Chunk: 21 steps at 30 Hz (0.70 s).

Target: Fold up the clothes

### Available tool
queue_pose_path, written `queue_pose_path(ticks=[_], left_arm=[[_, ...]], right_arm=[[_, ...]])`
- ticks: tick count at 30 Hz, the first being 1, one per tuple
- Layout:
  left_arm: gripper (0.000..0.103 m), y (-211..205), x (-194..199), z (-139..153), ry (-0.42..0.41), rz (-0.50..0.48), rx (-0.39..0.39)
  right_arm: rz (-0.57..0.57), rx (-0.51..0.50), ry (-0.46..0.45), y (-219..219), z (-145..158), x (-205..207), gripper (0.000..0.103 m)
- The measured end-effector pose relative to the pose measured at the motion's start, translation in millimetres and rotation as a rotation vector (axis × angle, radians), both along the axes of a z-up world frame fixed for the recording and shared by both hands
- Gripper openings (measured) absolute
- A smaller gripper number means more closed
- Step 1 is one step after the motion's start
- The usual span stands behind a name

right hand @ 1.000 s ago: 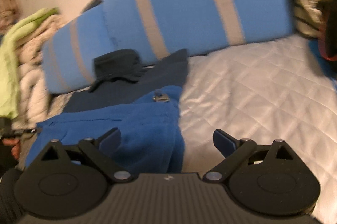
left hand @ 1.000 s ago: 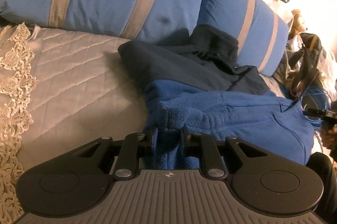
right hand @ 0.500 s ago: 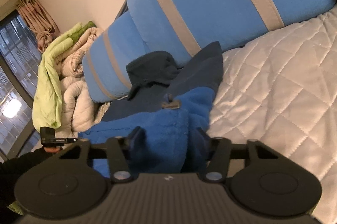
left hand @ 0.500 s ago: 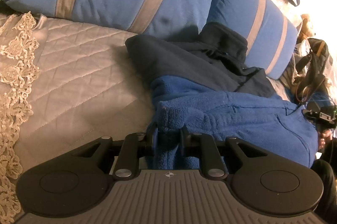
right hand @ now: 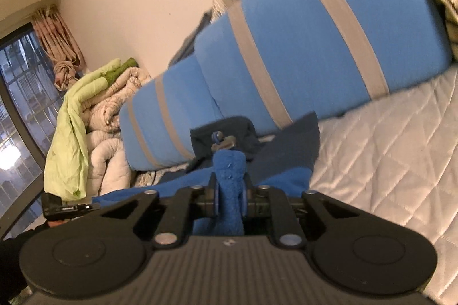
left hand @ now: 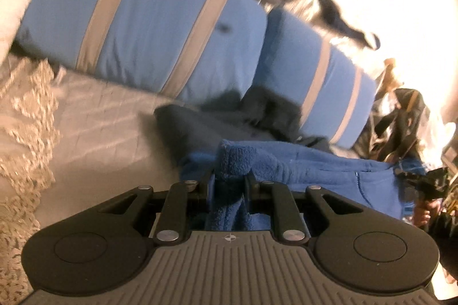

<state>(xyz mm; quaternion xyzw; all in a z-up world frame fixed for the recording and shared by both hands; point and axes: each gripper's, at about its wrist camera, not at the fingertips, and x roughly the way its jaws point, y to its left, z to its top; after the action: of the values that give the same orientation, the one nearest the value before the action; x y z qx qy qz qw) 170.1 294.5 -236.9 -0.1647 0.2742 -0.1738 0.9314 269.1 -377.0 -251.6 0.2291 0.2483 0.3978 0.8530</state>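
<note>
Fleece jacket, blue, stretched crosswise over the bed between left gripper and right gripper, jaws of each clamped on a bunched edge.

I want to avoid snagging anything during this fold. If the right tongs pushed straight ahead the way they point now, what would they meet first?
The right tongs, shut on the blue fleece, point at the dark navy garment just beyond; behind it is the blue striped pillow. Depth is hard to judge through the fisheye.
</note>
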Motion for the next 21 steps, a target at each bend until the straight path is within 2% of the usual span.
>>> queue_pose_path(ticks=[9,15,21], left_arm=[[0.019,-10.0,10.2,32.1,-0.076,0.022,0.02],[0.019,-16.4,50.9,34.5,-0.061,0.046,0.059],[0.019,-20.4,95.6,18.7,-0.002,0.081,0.098]], right_arm=[[-0.114,-0.1,0.0,17.6,31.4,9.6,0.014],[-0.188,-0.177,0.04,34.4,30.0,36.9,0.014],[-0.238,-0.234,0.09,54.8,20.2,67.0,0.014]])
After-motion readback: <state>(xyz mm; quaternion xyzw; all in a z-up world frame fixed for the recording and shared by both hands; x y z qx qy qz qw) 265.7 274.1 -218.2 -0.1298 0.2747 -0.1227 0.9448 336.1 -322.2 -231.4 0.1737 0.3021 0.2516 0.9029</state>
